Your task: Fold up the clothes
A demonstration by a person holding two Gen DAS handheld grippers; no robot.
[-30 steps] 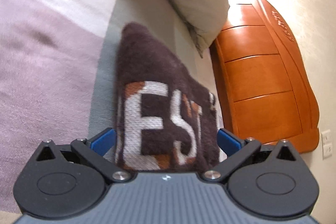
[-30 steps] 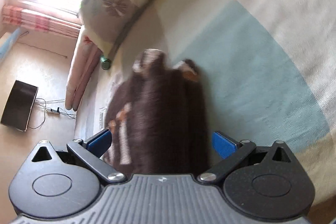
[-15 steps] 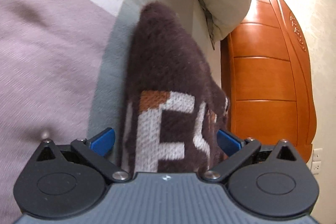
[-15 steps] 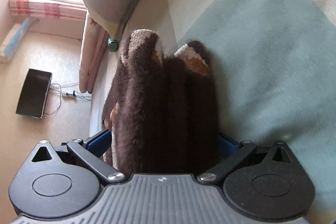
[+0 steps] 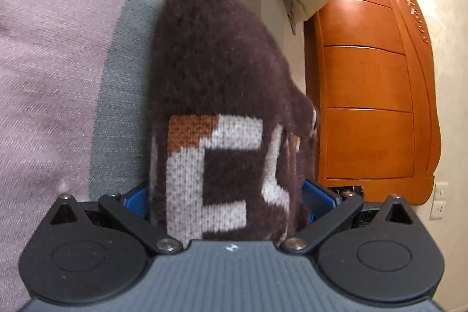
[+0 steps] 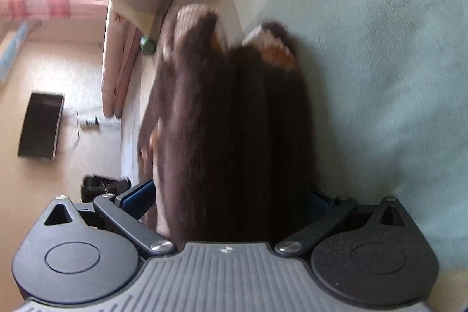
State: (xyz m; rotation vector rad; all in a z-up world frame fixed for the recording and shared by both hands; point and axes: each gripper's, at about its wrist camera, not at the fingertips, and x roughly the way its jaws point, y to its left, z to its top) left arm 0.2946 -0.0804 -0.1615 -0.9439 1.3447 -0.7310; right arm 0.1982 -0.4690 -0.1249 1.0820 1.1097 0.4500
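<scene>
Each claw, left claw (image 5: 225,203) and right claw (image 6: 231,202), is clenched on the fuzzy brown sweater (image 5: 222,72), bunched above the bed (image 6: 380,48); it looks soft, light and floppy, best gripped at its edges.

Right gripper (image 6: 228,202) fingers (image 6: 137,195) clamp a bunched brown sweater (image 6: 234,122).

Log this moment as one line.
left gripper: shut on brown sweater | right gripper: shut on brown sweater | over bed
</scene>
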